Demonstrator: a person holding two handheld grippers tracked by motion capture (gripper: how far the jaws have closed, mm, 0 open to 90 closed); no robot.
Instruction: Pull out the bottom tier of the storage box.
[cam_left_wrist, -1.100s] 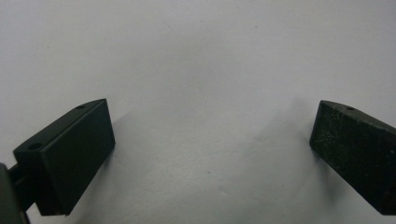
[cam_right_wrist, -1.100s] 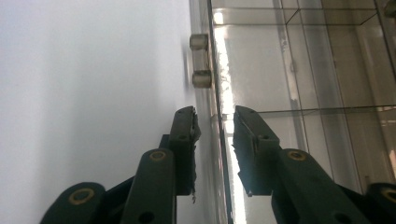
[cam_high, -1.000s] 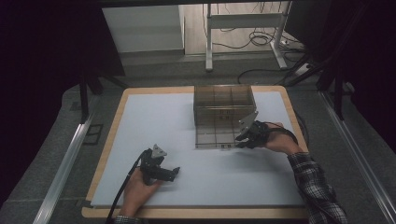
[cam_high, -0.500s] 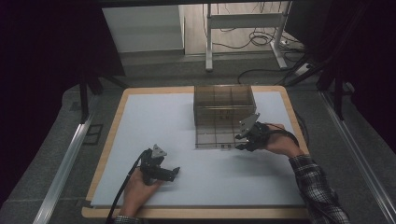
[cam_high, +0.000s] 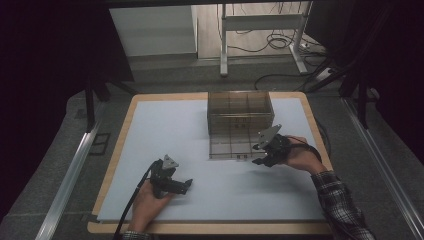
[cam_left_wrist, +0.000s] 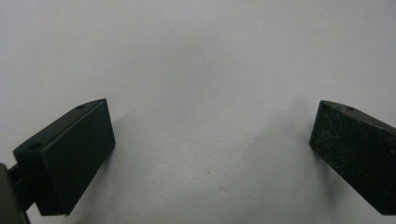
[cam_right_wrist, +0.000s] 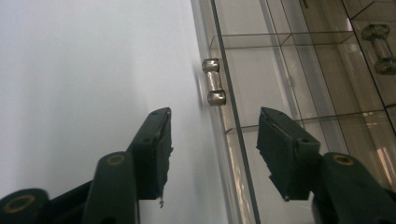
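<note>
A clear brown-tinted drawer box stands at the back right of the white mat. Its lower drawer is drawn out toward me. My right gripper is at the drawer's front right corner. In the right gripper view its jaws have just been opening and my right gripper straddles the drawer's clear front wall without pressing on it. A small metal knob sits on that wall just ahead of the pads. My left gripper rests on the mat at the near left, and in its own view the left gripper is open over bare mat.
The mat lies on a wooden board with a raised border. A metal rail runs along the left side and another rail along the right. Cables and a desk frame lie on the floor behind.
The right hand has shifted a little at the drawer's front. The left hand and the drawn-out drawer stay where they were.
</note>
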